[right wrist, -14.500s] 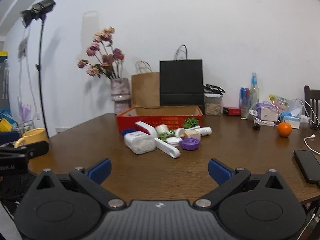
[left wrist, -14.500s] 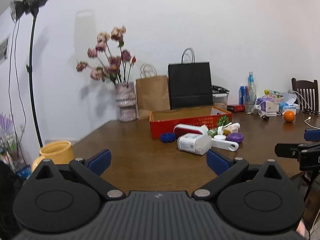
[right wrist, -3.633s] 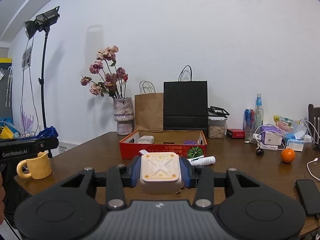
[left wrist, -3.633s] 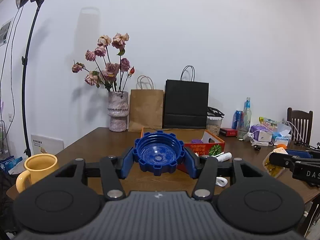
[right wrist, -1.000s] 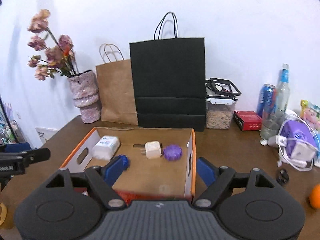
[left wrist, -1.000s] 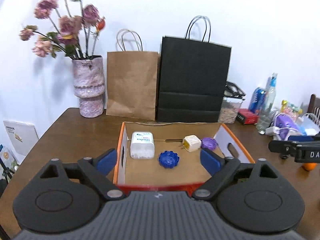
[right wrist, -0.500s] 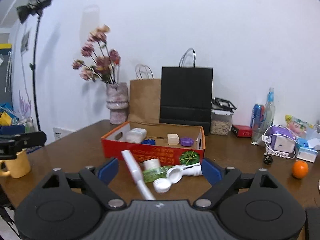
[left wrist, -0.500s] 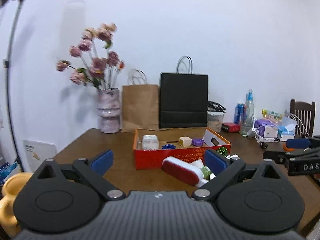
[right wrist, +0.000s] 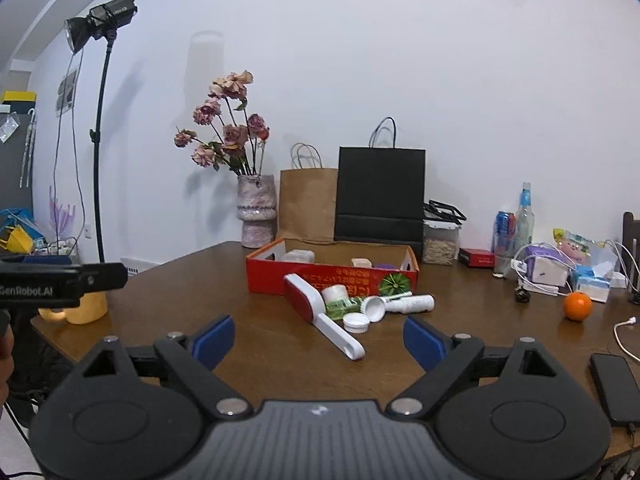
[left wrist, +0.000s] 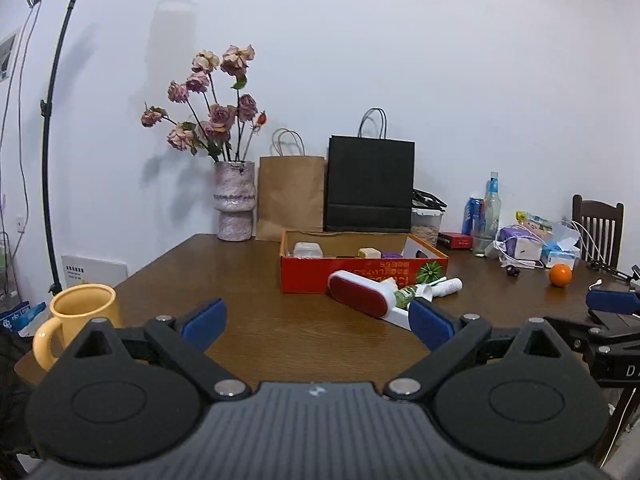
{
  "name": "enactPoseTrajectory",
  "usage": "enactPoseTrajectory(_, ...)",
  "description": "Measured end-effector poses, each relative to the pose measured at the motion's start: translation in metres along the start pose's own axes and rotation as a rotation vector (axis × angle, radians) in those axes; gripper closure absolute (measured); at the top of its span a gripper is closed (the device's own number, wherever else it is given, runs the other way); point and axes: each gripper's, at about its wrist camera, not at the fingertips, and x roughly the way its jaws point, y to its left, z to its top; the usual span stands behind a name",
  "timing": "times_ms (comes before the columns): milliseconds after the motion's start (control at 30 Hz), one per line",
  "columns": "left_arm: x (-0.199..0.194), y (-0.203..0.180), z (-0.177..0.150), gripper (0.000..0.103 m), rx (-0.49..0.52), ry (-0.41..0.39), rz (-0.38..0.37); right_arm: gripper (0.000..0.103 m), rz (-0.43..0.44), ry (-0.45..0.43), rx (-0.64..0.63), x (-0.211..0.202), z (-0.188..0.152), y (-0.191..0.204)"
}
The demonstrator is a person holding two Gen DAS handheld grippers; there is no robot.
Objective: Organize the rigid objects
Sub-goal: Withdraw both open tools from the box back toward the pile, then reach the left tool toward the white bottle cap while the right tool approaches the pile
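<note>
Both grippers hang over the near edge of the table [right wrist: 256, 344] with nothing in them: left gripper [left wrist: 318, 322] jaws wide apart, right gripper [right wrist: 318, 340] same. The red box [right wrist: 332, 276] sits mid-table with a few small things inside. Just in front of it lie a red-and-white lint brush [right wrist: 320, 312], a green bottle [right wrist: 344, 305], a white tube [right wrist: 412, 303] and a white cap [right wrist: 357, 323].

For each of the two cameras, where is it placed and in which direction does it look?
Left wrist: on the left gripper, facing the red box across the table; its open fingers and the right gripper at the right edge show.
Right wrist: on the right gripper, facing the same box; the left gripper shows at left.
Shared: box, lint roller, orange.
</note>
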Motion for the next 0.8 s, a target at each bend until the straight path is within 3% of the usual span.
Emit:
enactPoseTrajectory(333, 0.046, -0.028, -0.008, 0.004, 0.03, 0.082, -0.061, 0.023, -0.037, 0.058, 0.064, 0.039, -0.011, -0.042)
enactPoseTrajectory(433, 0.072, -0.043, -0.004, 0.015, 0.032, 0.105, -0.103, 0.03, -0.02, 0.072, 0.07, 0.063, -0.006, -0.061)
enactPoseTrajectory(533, 0.109, -0.063, 0.001, 0.026, 0.039, 0.133, -0.149, 0.031, -0.002, 0.071, 0.064, 0.092, 0.005, -0.081)
enactPoseTrajectory(667, 0.17, -0.096, 0.007, 0.026, 0.081, 0.176, -0.23, 0.034, 0.038, 0.081, 0.081, 0.141, 0.024, -0.114)
enactPoseTrajectory(800, 0.234, -0.126, 0.009, 0.026, 0.087, 0.247, -0.26, 0.039, 0.104, 0.134, 0.104, 0.201, 0.04, -0.146)
